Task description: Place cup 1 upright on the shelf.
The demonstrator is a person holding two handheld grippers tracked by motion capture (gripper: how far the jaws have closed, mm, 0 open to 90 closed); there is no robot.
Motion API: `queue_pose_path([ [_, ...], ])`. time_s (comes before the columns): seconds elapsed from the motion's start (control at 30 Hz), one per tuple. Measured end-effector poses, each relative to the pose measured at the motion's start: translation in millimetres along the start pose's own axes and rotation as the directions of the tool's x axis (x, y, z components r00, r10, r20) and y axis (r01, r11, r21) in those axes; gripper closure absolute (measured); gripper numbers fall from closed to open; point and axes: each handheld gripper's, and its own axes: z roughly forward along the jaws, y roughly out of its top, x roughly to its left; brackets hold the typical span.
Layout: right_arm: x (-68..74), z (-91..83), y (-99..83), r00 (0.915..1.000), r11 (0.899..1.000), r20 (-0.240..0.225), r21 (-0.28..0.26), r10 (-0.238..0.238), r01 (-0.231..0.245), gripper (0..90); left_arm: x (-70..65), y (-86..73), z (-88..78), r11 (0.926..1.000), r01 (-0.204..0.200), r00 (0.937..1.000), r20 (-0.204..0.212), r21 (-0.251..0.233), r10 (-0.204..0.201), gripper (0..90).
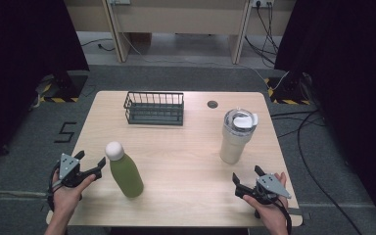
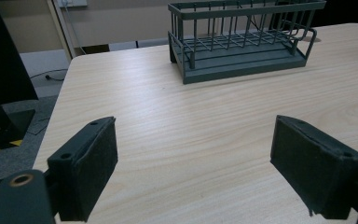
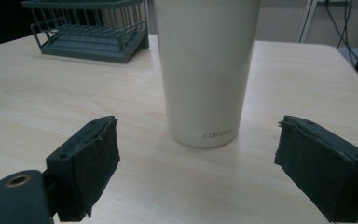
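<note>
Cream tumbler (image 3: 207, 70) on desk (image 1: 186, 152), "caroe"-like lettering near base, partly legible. Right gripper (image 3: 196, 158) spread wide before it, empty. Left gripper (image 2: 193, 163) spread wide, empty.

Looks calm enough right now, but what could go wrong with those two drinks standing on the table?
The tall cream tumbler with a clear lid stands directly ahead of the open right gripper; closing off-centre might tip it. The green bottle with a white cap is tall and narrow, standing near the open left gripper, so a sideways nudge could topple it. Either might then roll off the light wooden table.
</note>
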Motion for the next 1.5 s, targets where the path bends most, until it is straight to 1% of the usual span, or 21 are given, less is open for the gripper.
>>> queue_pose_path([
  [0.07,-0.6,0.0,3.4,0.9999,1.0,-0.001,-0.018,-0.012,0.012,12.4,-1.3,0.5,1.4,0.9998,-0.022,0.9998,0.004,0.001,0.022,13.9],
  [0.13,-0.2,0.1,5.2,0.9999,1.0,0.001,-0.025,-0.016,0.016,12.3,-1.7,0.7,2.0,0.9997,-0.024,0.9997,0.0,0.001,0.024,14.0],
  [0.17,0.0,1.9,8.3,0.9993,0.999,-0.008,-0.029,-0.038,0.037,11.7,-2.4,0.6,3.0,0.9994,-0.034,0.9994,-0.006,0.007,0.034,14.0],
  [0.3,-0.9,4.3,11.7,0.9988,0.998,-0.009,-0.037,-0.048,0.048,11.7,-4.3,-1.0,1.9,0.9993,-0.035,0.9993,-0.01,0.013,0.035,14.0],
  [0.47,-4.3,10.4,21.6,0.9983,0.997,-0.003,-0.058,-0.058,0.057,8.4,-6.2,-3.0,1.9,0.9987,-0.046,0.9989,-0.005,0.019,0.046,14.1],
  [0.5,-6.4,17.3,28.1,0.998,0.996,0.0,-0.066,-0.063,0.063,6.4,-5.7,-3.5,1.9,0.9985,-0.05,0.9987,-0.011,0.021,0.051,14.1],
  [0.57,-6.7,20.0,30.3,0.998,0.996,0.001,-0.069,-0.063,0.063,6.0,-5.3,-4.1,1.4,0.9986,-0.05,0.9987,-0.01,0.019,0.05,14.2],
  [0.63,-6.8,33.7,37.4,0.9965,0.994,0.013,-0.065,-0.082,0.083,4.7,-4.3,-5.9,0.7,0.9985,-0.049,0.9988,-0.007,0.025,0.049,14.2],
  [0.67,-6.8,33.7,37.4,0.9965,0.994,0.013,-0.065,-0.082,0.083,4.7,-4.3,-5.9,0.7,0.9985,-0.049,0.9988,-0.007,0.025,0.049,14.2],
  [0.7,-7.2,42.3,39.2,0.9971,0.996,0.015,-0.057,-0.075,0.076,4.7,-4.0,-6.3,0.1,0.9987,-0.046,0.9989,-0.008,0.022,0.046,14.2],
  [0.77,-7.6,46.3,39.5,0.9969,0.996,0.018,-0.054,-0.076,0.077,4.8,-4.0,-6.0,-0.4,0.9988,-0.045,0.9989,-0.007,0.021,0.045,14.2],
  [0.8,-7.0,56.6,40.9,0.9965,0.996,0.024,-0.044,-0.08,0.081,5.2,-4.3,-5.7,-1.0,0.9985,-0.05,0.9987,-0.005,0.02,0.05,14.2],
  [0.83,-7.0,56.6,40.9,0.9965,0.996,0.024,-0.044,-0.08,0.081,5.2,-4.3,-5.7,-1.0,0.9985,-0.05,0.9987,-0.005,0.02,0.05,14.2],
  [0.87,-5.9,65.2,42.1,0.9962,0.996,0.03,-0.041,-0.082,0.083,5.3,-4.6,-5.7,-0.6,0.9987,-0.047,0.9989,-0.003,0.019,0.047,14.2],
  [0.9,-5.9,65.2,42.1,0.9962,0.996,0.03,-0.041,-0.082,0.083,5.3,-4.6,-5.7,-0.6,0.9987,-0.047,0.9989,-0.003,0.019,0.047,14.2],
  [0.93,-5.6,72.6,42.5,0.9963,0.996,0.032,-0.037,-0.08,0.081,6.1,-5.0,-5.6,0.2,0.9987,-0.047,0.9989,-0.002,0.018,0.047,14.2],
  [1.07,-4.7,82.0,43.5,0.9959,0.996,0.039,-0.04,-0.082,0.083,7.9,-4.8,-6.2,1.4,0.9987,-0.045,0.999,0.0,0.023,0.045,14.2],
  [1.27,-4.5,92.0,49.0,0.9951,0.994,0.05,-0.061,-0.085,0.088,8.7,-6.1,-6.6,1.5,0.9986,-0.045,0.999,0.005,0.026,0.045,14.2],
  [1.3,-5.5,95.7,51.1,0.9943,0.993,0.05,-0.066,-0.094,0.097,7.2,-6.4,-6.8,1.7,0.9987,-0.044,0.999,0.007,0.026,0.044,14.2],
  [1.43,-4.7,102.0,52.7,0.9925,0.991,0.059,-0.076,-0.108,0.112,7.2,-6.5,-7.0,2.3,0.9987,-0.044,0.999,0.01,0.028,0.043,14.3],
  [1.5,-5.9,105.2,52.1,0.9929,0.99,0.05,-0.084,-0.108,0.112,7.2,-6.7,-7.3,2.7,0.9985,-0.045,0.9989,0.013,0.03,0.044,14.3],
])
